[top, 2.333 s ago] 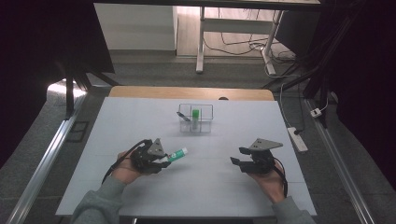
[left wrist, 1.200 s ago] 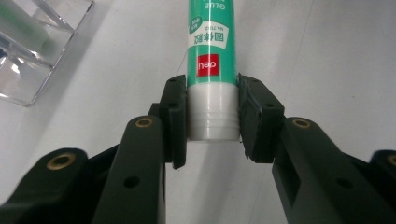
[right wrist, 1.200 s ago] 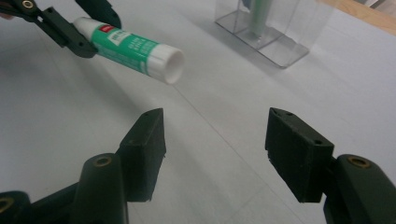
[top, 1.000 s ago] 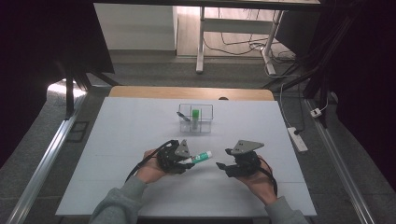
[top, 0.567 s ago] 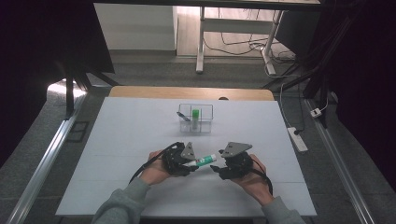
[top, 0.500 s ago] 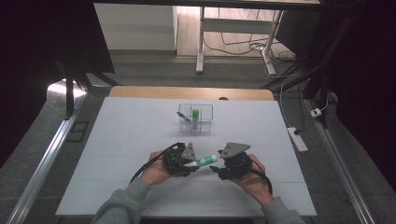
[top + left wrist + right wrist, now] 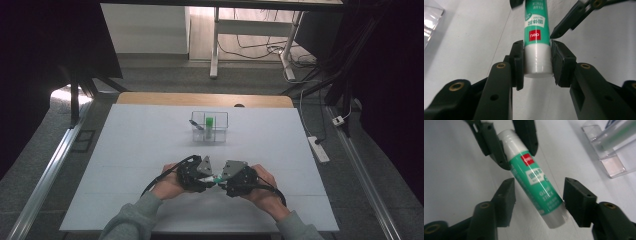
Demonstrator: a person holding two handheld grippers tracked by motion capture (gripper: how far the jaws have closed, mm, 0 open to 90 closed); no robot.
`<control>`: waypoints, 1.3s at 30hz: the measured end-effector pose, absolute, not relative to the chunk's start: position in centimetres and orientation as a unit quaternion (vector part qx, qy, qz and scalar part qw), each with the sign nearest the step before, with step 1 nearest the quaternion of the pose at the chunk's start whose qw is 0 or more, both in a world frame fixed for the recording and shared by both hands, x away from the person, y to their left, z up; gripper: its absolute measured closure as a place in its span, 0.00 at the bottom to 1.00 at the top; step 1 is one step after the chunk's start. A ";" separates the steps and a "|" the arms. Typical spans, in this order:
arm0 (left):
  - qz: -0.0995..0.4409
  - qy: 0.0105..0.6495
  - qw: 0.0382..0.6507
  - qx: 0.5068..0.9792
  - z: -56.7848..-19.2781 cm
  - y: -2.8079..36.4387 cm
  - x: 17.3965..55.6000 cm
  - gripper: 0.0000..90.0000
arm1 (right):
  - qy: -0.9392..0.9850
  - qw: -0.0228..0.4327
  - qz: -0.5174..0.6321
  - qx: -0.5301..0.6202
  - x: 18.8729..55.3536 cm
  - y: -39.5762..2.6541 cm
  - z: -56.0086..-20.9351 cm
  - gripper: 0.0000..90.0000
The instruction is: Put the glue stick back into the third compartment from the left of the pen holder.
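Holding the glue stick point(image 7: 536, 40) by its white end, the left gripper point(image 7: 537, 63) has both pads pressed flat against the tube, so that grip looks firm; the stick juts forward above the white table point(image 7: 130, 150), near the person's edge of it, between the two hands. In the right gripper view the same green-labelled stick point(image 7: 534, 185) runs slantwise through the right gripper point(image 7: 539, 195), whose jaws have just been closing around the far end, yet a clear gap shows on each side between the pads and the tube, so nothing is clamped there yet. From the high view the two grippers point(image 7: 199, 175) point(image 7: 235, 179) meet nose to nose over the stick point(image 7: 216, 178), well short of the clear plastic organizer point(image 7: 210, 127) farther up the table, where a green-capped item stands in one compartment and a dark pen-like thing leans in another. The step in hand looks like either a hand-over from left to right or a pull to take the cap off; which one I cannot tell. The next move would call for the right jaws to finish closing squarely on the far end, since the tube lies at a slant between them and could slip or twist, while the left grip keeps the body from turning.
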State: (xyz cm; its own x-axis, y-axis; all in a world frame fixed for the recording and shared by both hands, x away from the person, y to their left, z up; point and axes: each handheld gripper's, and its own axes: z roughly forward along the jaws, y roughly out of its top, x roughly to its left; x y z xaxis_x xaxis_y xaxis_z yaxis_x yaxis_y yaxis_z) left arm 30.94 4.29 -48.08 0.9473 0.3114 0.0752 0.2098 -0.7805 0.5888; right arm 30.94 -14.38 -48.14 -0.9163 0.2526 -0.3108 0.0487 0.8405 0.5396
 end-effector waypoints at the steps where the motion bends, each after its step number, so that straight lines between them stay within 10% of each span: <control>1: 0.081 0.139 0.305 0.939 -48.0 4.3 30.9 0.72 | 0.942 0.191 0.267 0.075 30.8 -14.2 -48.3 0.54; 10: 0.071 0.149 0.332 0.929 -47.4 5.2 31.1 0.71 | 0.946 0.205 0.249 0.006 29.9 -13.8 -48.9 0.75; 12: 0.069 0.157 0.334 0.927 -47.5 5.6 31.3 0.71 | 0.936 0.206 0.285 0.015 29.9 -14.4 -48.3 1.00; 24: 0.038 0.172 0.362 0.915 -47.6 5.7 31.5 0.72 | 0.938 0.162 0.305 0.028 30.7 -14.0 -48.5 0.59; 39: 0.052 0.183 0.413 0.891 -46.8 6.1 31.1 0.67 | 0.929 0.186 0.318 0.017 30.6 -13.3 -48.8 0.73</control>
State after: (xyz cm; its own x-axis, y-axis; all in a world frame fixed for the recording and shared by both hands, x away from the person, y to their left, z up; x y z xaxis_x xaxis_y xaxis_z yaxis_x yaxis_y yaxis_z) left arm 31.08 6.10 -46.76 0.9278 0.3686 -0.0575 0.2822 -0.5927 0.7543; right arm 30.63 -13.32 -48.84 -0.9305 0.1506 -0.3339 -0.0857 0.7967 0.5983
